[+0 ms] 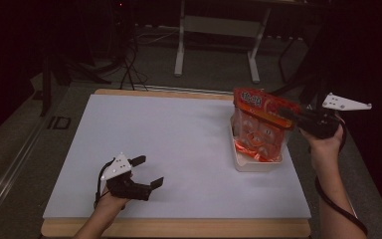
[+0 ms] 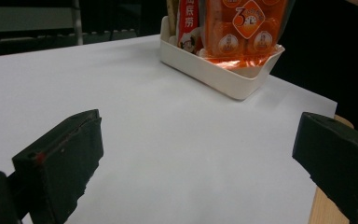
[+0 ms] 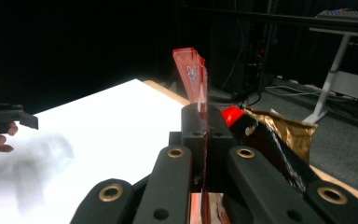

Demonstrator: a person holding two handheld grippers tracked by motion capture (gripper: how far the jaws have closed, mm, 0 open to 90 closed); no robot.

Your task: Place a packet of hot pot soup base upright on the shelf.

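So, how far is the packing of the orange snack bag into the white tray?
Nearly done. The right gripper is shut on the top edge of the orange snack bag, whose bottom already sits in the white tray. Left to do: release it. The left gripper waits open over the table.

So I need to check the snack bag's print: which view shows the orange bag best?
The high view: the orange bag shows whole, standing in the white tray, its top pinched by the right gripper. The left gripper view crops its top; the right gripper view shows its edge.
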